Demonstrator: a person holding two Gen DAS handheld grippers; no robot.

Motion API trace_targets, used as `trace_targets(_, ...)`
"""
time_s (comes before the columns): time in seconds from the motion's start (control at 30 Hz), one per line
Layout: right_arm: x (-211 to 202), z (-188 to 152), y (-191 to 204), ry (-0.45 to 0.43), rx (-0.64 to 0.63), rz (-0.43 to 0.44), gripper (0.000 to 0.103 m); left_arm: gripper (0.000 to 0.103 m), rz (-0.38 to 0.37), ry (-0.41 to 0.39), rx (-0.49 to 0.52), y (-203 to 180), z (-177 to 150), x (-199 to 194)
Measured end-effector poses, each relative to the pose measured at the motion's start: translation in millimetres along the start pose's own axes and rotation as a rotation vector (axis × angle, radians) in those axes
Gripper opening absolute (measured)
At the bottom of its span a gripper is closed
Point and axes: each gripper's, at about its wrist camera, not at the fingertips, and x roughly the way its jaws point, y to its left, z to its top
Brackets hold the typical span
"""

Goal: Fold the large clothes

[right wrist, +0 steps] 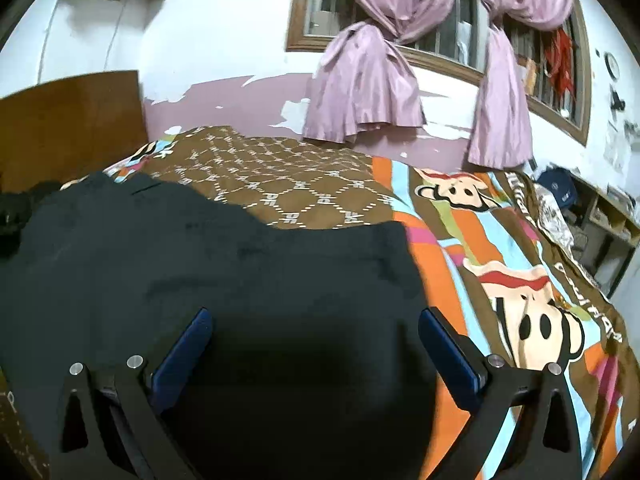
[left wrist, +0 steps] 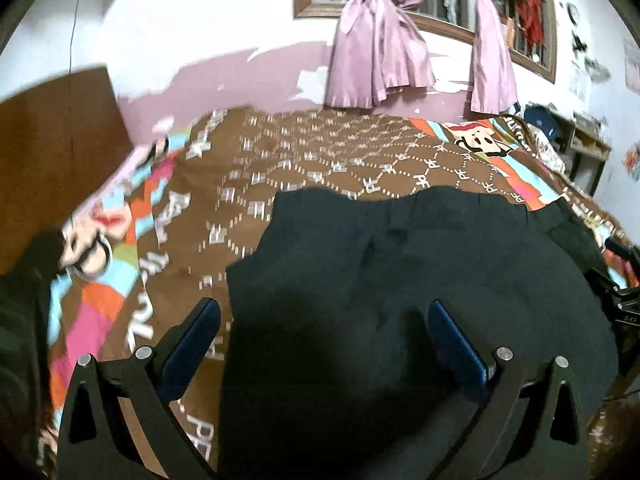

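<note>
Black garment (left wrist: 420, 280) lay spread flat on the monkey-print bedspread (left wrist: 320, 152), dark and matte, its far edge wavy with a faint seam. Left gripper (left wrist: 324, 344) and right gripper (right wrist: 316, 352) hung over it, jaws spread wide, gripping nothing.

**Bed and contents**

Bed: covered by brown patterned bedspread (right wrist: 304, 184) with cartoon-monkey striped borders. Lying on it: one large dark garment (right wrist: 208, 264), spread flat on the near part. Further dark clothing (right wrist: 16, 208) at the far left.
</note>
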Motion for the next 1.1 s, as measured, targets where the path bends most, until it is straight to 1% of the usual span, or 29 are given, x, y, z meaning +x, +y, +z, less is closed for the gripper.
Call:
trace_targets(0.07,0,2,-17,0.015,0.053,0.025,0.103,0.102,-0.042,0.027,-0.064,14,-6,3)
trace_targets(0.1,2,3,-28,0.024,0.095,0.052,0.103,0.102,-0.060,0.043,-0.090,19,-8,5)
trace_targets(0.17,9,5,-50,0.060,0.180,0.115,0.103,0.102,-0.107,0.106,-0.164,32,-14,17)
trace_targets(0.27,19,3,-66,0.102,0.236,0.151,0.103,0.102,-0.190,0.160,-0.271,51,-17,29)
trace_targets(0.37,31,-4,-77,0.161,0.297,0.168,0.103,0.102,-0.236,0.187,-0.306,59,-21,36)
trace_targets(0.47,41,-15,-82,0.213,0.364,0.202,0.103,0.102,-0.279,0.219,-0.320,63,-28,43)
trace_targets(0.57,49,-23,-83,0.263,0.402,0.241,0.103,0.102,-0.324,0.233,-0.363,72,-33,48)
trace_targets(0.63,60,-32,-86,0.317,0.445,0.284,0.103,0.102,-0.353,0.242,-0.390,77,-36,51)
trace_targets(0.7,71,-43,-93,0.365,0.521,0.339,0.103,0.102,-0.387,0.256,-0.415,82,-39,54)
trace_targets(0.8,73,-52,-102,0.351,0.580,0.396,0.103,0.102,-0.411,0.266,-0.429,86,-39,55)
trace_targets(0.97,67,-56,-103,0.321,0.570,0.394,0.103,0.102,-0.428,0.262,-0.430,90,-39,53)
trace_targets(1.1,65,-55,-102,0.325,0.563,0.398,0.103,0.102,-0.449,0.258,-0.442,95,-42,53)
